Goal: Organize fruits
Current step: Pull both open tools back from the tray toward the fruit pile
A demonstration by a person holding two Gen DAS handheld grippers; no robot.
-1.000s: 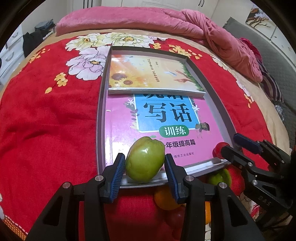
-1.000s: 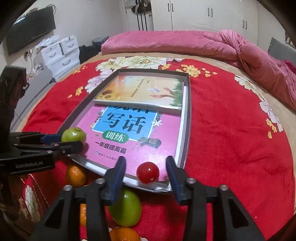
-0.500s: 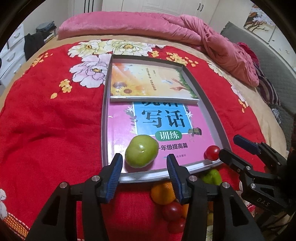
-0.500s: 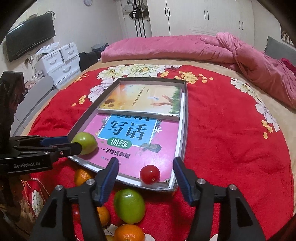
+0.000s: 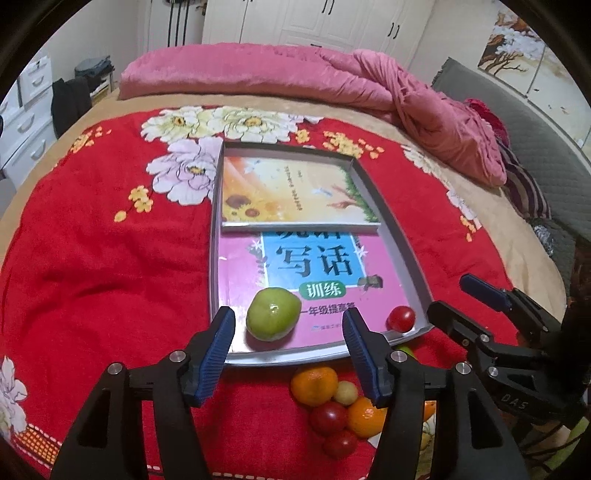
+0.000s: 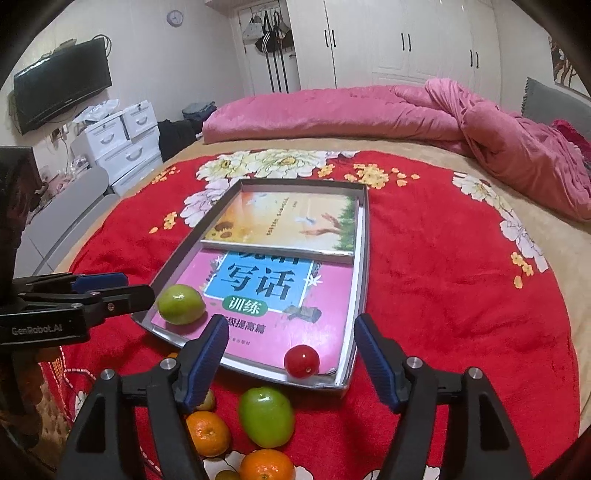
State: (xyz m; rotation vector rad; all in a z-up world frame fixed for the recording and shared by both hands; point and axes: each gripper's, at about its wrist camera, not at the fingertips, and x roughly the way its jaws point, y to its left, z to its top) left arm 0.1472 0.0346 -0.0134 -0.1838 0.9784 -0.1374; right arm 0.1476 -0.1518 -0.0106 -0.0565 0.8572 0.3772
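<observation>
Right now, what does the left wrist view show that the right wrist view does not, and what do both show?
Only the left wrist view: a framed painting on the wall and red tomatoes in the fruit pile before the tray.
Only the right wrist view: a television, a wall clock and white drawers.
Both: the tray holding two books, a green fruit and a small tomato, plus the pink quilt.

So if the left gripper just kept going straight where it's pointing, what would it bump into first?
Most likely the green fruit, which sits between the open fingers of the left gripper at the tray's near end. Depth is hard to judge; the pink book under it would come next.
</observation>
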